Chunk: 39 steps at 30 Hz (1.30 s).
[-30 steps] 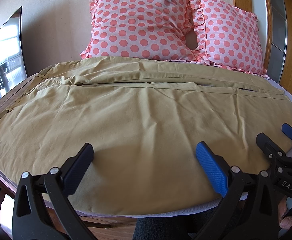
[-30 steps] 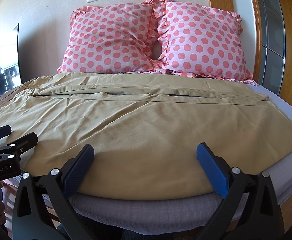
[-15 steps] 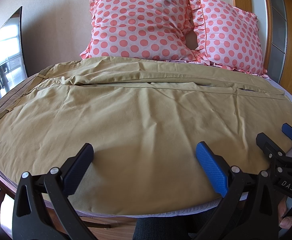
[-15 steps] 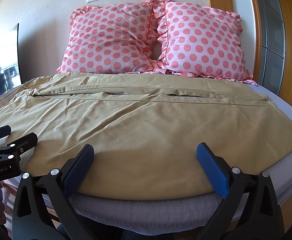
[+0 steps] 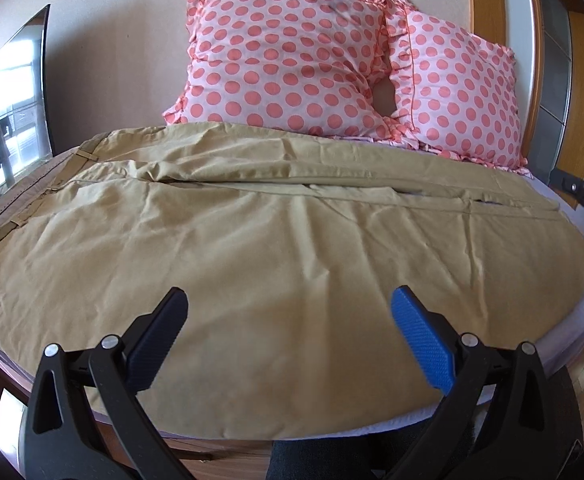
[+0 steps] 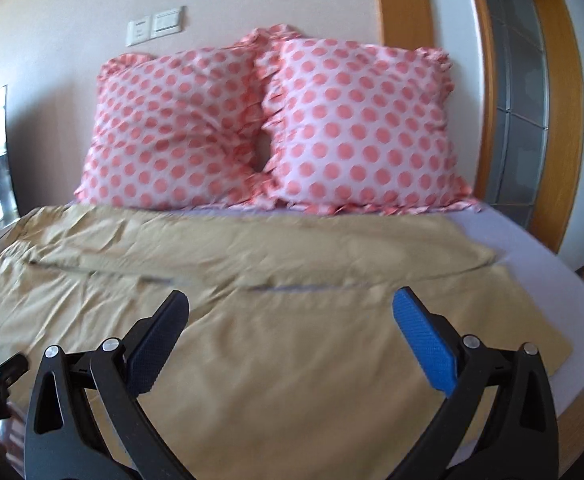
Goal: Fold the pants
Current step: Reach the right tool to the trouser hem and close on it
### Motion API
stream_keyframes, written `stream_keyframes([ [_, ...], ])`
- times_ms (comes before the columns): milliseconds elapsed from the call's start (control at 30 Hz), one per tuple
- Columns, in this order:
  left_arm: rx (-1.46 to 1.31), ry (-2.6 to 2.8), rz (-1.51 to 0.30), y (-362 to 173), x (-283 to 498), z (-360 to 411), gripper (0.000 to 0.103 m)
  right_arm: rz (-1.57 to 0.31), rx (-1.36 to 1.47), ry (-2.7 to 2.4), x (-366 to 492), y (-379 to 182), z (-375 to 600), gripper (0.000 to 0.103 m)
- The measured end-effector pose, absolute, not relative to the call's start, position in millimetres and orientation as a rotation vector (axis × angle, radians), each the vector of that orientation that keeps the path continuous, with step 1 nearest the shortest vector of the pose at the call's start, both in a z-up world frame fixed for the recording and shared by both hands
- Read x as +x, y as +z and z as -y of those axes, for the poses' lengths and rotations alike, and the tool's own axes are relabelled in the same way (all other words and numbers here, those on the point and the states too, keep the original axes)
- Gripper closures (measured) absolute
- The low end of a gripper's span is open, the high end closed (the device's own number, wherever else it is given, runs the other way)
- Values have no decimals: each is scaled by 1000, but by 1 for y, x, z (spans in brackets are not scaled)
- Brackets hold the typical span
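Tan pants (image 5: 251, 248) lie spread flat across the bed, the two legs side by side running left to right, the waistband with belt loops at the far left. The pants also fill the right wrist view (image 6: 275, 352), with the leg ends at the right. My left gripper (image 5: 289, 304) is open and empty above the near leg's front edge. My right gripper (image 6: 290, 308) is open and empty, raised over the near leg farther right. Part of the right gripper's body shows at the left wrist view's right edge.
Two pink polka-dot pillows (image 5: 292, 60) (image 6: 356, 120) lean on the wall at the bed's head. The lilac sheet (image 6: 540, 280) shows bare at the right. A wooden door frame (image 6: 556, 120) stands right of the bed, a dark screen (image 5: 7, 100) left.
The right gripper has lifted and moved forward and right over the pants; its view is blurred. The left gripper has shifted slightly. Both stay open.
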<state>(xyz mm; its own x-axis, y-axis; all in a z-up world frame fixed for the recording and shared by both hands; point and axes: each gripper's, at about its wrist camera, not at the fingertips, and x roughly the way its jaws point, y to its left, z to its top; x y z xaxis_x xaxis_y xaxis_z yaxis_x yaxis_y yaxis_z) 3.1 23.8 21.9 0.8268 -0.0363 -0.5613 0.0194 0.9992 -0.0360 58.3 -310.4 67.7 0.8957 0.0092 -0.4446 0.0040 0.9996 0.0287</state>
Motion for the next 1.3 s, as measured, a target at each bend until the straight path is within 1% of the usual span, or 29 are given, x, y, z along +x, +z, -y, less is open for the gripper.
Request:
stream_keyframes([
  [67, -50, -10, -579, 30, 9, -31, 2, -484, 51, -62, 98, 81, 341, 1],
  [133, -65, 4, -564, 38, 11, -37, 2, -547, 85, -146, 148, 83, 373, 1],
  [167, -67, 8, -558, 40, 14, -39, 2, -590, 107, -184, 174, 80, 388, 4],
  [200, -67, 11, -554, 43, 17, -41, 2, -631, 131, -219, 198, 75, 403, 8],
  [267, -64, 12, -544, 46, 17, -43, 2, -716, 178, -298, 248, 62, 429, 23],
  [300, -63, 13, -541, 47, 19, -43, 2, -755, 194, -329, 269, 55, 439, 26],
  [333, -63, 13, -540, 48, 20, -45, 2, -796, 214, -364, 293, 47, 451, 27],
  [400, -61, 12, -543, 49, 24, -46, 2, -865, 279, -420, 328, 30, 471, 34],
  [433, -58, 16, -546, 48, 26, -46, 2, -893, 321, -448, 340, 23, 480, 37],
  [533, -52, 22, -556, 47, 34, -48, 2, -934, 451, -491, 368, 6, 501, 38],
  [667, -51, 29, -581, 40, 41, -49, 2, -938, 417, -570, 391, -2, 507, 38],
  [767, -70, 22, -612, 33, 49, -48, 2, -943, 318, -616, 397, -7, 498, 39],
  [833, -83, 12, -627, 30, 52, -48, 2, -919, 309, -601, 392, -10, 496, 46],
  [867, -85, 9, -628, 29, 52, -47, 2, -907, 308, -587, 389, -10, 496, 62],
  [900, -87, 5, -626, 29, 51, -46, 2, -898, 304, -576, 385, -10, 495, 80],
  [933, -89, 1, -625, 29, 50, -45, 2, -890, 314, -552, 379, -11, 497, 85],
  [967, -90, -5, -623, 29, 49, -45, 2, -883, 334, -531, 371, -10, 497, 92],
  [1000, -91, -10, -618, 29, 48, -45, 2, -873, 378, -500, 364, -10, 502, 96],
  [1100, -97, -20, -609, 30, 43, -46, 2, -784, 531, -402, 328, -2, 515, 97],
  [1233, -99, -15, -587, 31, 36, -50, 2, -618, 671, -252, 245, 19, 518, 98],
  [1300, -106, -17, -577, 32, 34, -51, 2, -567, 725, -191, 201, 29, 513, 98],
])
